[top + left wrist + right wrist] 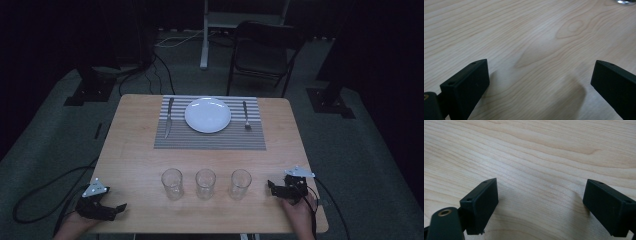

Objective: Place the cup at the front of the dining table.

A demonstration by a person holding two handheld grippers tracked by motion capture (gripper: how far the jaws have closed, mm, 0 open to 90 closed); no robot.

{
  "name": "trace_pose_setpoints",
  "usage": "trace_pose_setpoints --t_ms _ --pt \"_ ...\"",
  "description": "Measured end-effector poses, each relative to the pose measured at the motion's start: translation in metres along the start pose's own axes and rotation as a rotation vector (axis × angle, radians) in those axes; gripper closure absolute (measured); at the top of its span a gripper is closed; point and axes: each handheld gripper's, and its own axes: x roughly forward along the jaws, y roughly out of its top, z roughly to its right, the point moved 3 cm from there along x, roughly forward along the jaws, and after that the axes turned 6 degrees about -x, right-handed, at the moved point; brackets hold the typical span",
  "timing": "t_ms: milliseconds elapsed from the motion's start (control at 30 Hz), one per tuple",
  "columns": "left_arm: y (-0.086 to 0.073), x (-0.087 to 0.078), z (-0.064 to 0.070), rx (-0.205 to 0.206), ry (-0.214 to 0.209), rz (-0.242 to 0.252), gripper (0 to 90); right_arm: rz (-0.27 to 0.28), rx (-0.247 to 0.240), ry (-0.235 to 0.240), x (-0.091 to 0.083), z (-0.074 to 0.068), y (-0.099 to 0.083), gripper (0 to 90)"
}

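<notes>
Down at the near edge of the table point(135, 150), two hands come in from the bottom. The left hand point(75, 227) holds the left gripper point(112, 210) at the near left corner. The right hand point(300, 215) holds the right gripper point(274, 189) near the right edge. Both are black and blocky, each with a grey three-cornered plate on top and a dark cable trailing off the table.

The left gripper point(539, 82) view looks along its two flat black jaws. They stand wide apart with nothing between them, just pale wood with wavy grain lines and an oval knot. A tiny bit of shiny glass point(626, 1) peeks in at the top right corner. The right gripper point(540, 202) view shows the same kind of square jaws, also spread wide and empty, low over the bare wood.

From the high view, three clear drinking glasses stand in a row between the two grippers: the left glass point(172, 183), the middle glass point(205, 183) and the right glass point(240, 183). They are upright and apart from each other. The right gripper is just beside the right glass but not touching it.

Farther back lies a grey striped placemat point(210, 140). A round white plate point(208, 115) sits on it, with a knife point(169, 117) to its left and a fork point(246, 116) to its right.

Beyond the table the room is dark, with a folding chair point(262, 52) and a white stand point(205, 35) on grey floor
</notes>
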Motion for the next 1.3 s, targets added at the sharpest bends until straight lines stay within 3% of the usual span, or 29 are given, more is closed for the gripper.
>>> trace_pose_setpoints --t_ms 433,700,900,1300 --pt "0.023 -0.008 0.017 0.044 -0.058 0.043 2.3 0.0 0.0 0.0 0.0 0.0 0.0 12.5" --pt "0.051 -0.018 0.035 0.088 -0.128 0.095 2.3 0.0 0.0 0.0 0.0 0.0 0.0 12.5" --pt "0.068 -0.022 0.05 0.145 -0.154 0.115 4.8 0.0 0.0 0.0 0.0 0.0 0.0 12.5" --pt "0.093 -0.021 0.07 0.186 -0.217 0.158 4.8 0.0 0.0 0.0 0.0 0.0 0.0 12.5"
